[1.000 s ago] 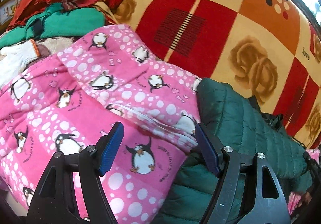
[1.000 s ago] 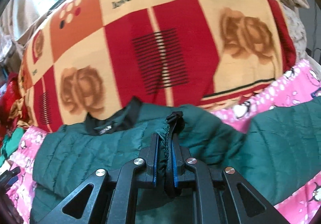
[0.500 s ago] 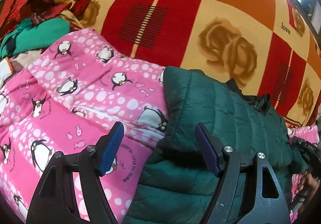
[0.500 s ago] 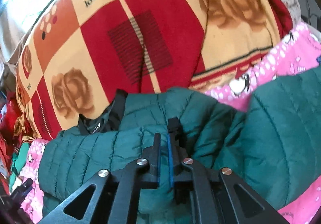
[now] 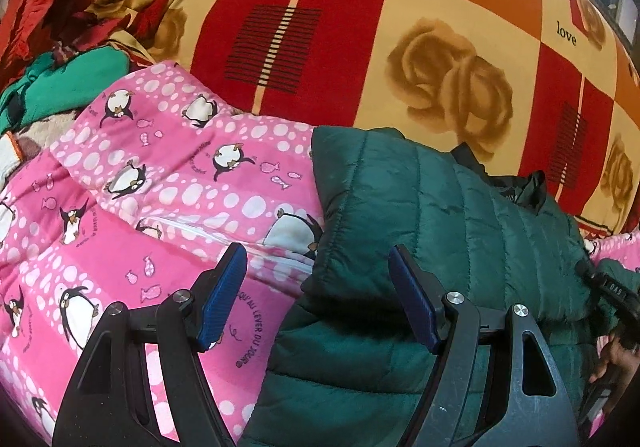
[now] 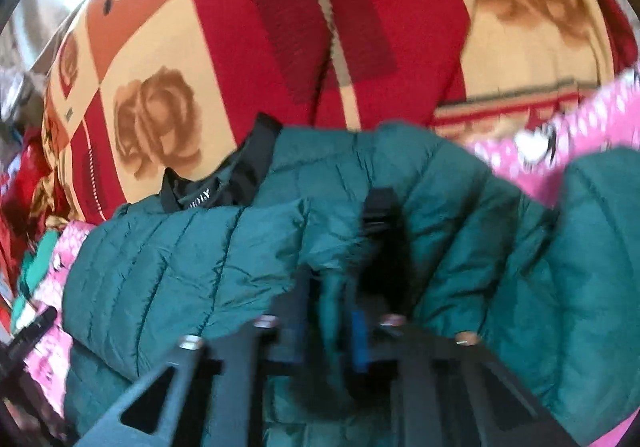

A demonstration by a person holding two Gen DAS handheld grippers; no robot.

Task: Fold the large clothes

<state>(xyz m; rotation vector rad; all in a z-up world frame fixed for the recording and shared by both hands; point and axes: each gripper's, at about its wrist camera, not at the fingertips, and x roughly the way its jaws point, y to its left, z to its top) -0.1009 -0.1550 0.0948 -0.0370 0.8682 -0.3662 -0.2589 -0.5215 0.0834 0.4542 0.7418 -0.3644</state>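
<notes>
A dark green quilted jacket (image 5: 420,215) lies partly folded on a pink penguin-print blanket (image 5: 160,183). Its black collar (image 6: 224,183) points toward the patchwork blanket. My left gripper (image 5: 316,287) is open and empty, hovering over the jacket's left edge where it meets the pink blanket. My right gripper (image 6: 328,327) is shut on a fold of the green jacket (image 6: 200,255) with a black cuff (image 6: 380,215) sticking up beyond the fingers. This view is blurred by motion. The right gripper also shows at the far right edge of the left wrist view (image 5: 616,311).
A red, orange and cream rose-print blanket (image 5: 360,27) covers the bed behind the jacket. A heap of red and bright green clothes (image 5: 68,75) lies at the far left. A second green quilted part (image 6: 592,247) lies at the right.
My left gripper has swung right, bringing the jacket's left edge between its open fingers. My right gripper has carried the held fold leftward over the jacket body.
</notes>
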